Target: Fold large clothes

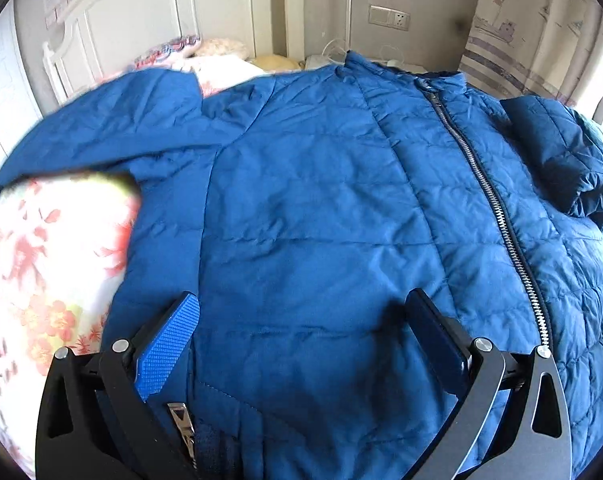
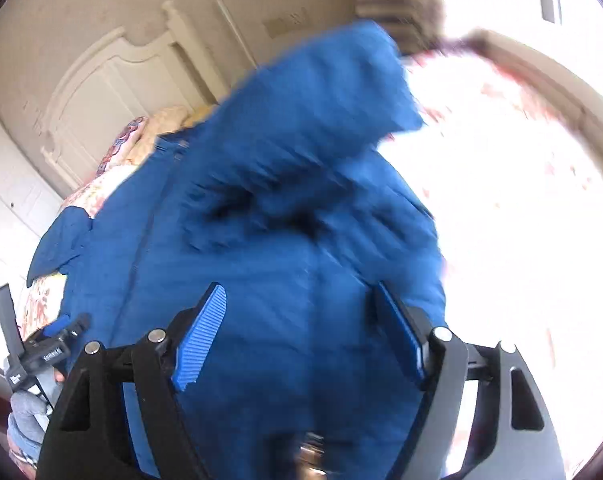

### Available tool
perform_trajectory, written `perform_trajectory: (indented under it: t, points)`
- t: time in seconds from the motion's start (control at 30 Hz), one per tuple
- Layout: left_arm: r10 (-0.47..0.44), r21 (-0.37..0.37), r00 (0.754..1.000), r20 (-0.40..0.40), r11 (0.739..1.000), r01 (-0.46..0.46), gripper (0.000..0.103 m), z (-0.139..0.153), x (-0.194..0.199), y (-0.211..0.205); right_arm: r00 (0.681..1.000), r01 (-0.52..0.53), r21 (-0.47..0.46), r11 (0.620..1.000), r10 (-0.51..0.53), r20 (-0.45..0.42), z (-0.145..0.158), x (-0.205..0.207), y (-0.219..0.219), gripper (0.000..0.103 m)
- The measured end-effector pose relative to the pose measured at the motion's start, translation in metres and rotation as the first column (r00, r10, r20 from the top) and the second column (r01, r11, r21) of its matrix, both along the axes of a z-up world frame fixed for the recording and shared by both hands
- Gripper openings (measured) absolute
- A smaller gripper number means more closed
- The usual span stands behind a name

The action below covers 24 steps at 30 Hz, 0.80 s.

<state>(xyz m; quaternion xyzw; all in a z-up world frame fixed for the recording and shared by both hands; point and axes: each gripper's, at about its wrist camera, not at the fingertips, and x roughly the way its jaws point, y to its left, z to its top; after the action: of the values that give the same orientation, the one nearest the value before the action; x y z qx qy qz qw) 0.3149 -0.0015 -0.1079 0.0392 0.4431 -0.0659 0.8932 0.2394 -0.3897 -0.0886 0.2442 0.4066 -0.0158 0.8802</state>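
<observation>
Blue and puffy, the jacket [image 1: 321,200] lies flat on the bed [image 1: 41,248], zipped up, zipper [image 1: 497,200] facing up. One sleeve [image 1: 561,160] is folded over it. Left tool [image 1: 301,340] and right tool [image 2: 301,332] hang above the jacket's bottom edge, both wide open, holding nothing.

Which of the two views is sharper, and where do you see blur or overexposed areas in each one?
The left wrist view is sharper: the jacket shows clear quilting and zipper teeth, with blur only on the left sleeve edge. The right wrist view is motion-blurred across the jacket, and the floral bedsheet on its right side is washed out to white by strong light.
</observation>
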Motion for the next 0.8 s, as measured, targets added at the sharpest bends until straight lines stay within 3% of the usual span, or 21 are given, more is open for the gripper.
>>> perform_trajectory:
  t: [0.1,0.17,0.3,0.37,0.47,0.57,0.73,0.8]
  points:
    - [-0.056,-0.025,0.998,0.04,0.998,0.057,0.099,0.02,-0.006,-0.028,0.992,0.081,0.049,0.996,-0.085,0.093,0.01,-0.027,-0.022,0.07]
    - [-0.106,-0.008,0.991,0.078,0.994,0.107,0.099,0.035,-0.007,-0.056,0.992,0.087,0.049,0.995,-0.091,0.092,0.01,-0.038,-0.027,0.07]
    - [-0.275,0.064,0.949,0.155,0.961,0.268,0.099,0.064,0.0,-0.14,0.998,0.042,-0.09,0.995,-0.038,0.052,0.008,-0.055,-0.008,0.067]
    - [-0.37,0.092,0.915,0.164,0.929,0.359,0.099,0.073,0.003,-0.183,0.999,0.015,-0.151,0.988,-0.007,0.053,0.007,-0.069,-0.001,0.067]
    - [-0.55,0.126,0.82,0.159,0.835,0.536,0.099,0.081,-0.006,-0.263,0.998,-0.004,-0.214,0.977,0.016,0.054,0.001,-0.077,0.012,0.067]
    - [-0.652,0.197,0.744,0.146,0.756,0.624,0.099,0.082,-0.017,-0.324,0.997,-0.013,-0.252,0.968,0.033,0.076,0.0,-0.075,0.026,0.067]
    - [-0.692,0.28,0.718,0.073,0.706,0.651,0.099,0.069,-0.013,-0.378,0.992,-0.016,-0.237,0.971,0.044,0.114,0.0,-0.078,0.033,0.067]
    - [-0.688,0.35,0.725,0.035,0.688,0.636,0.099,0.056,-0.009,-0.39,0.992,-0.029,-0.223,0.974,0.056,0.115,-0.001,-0.078,0.033,0.067]
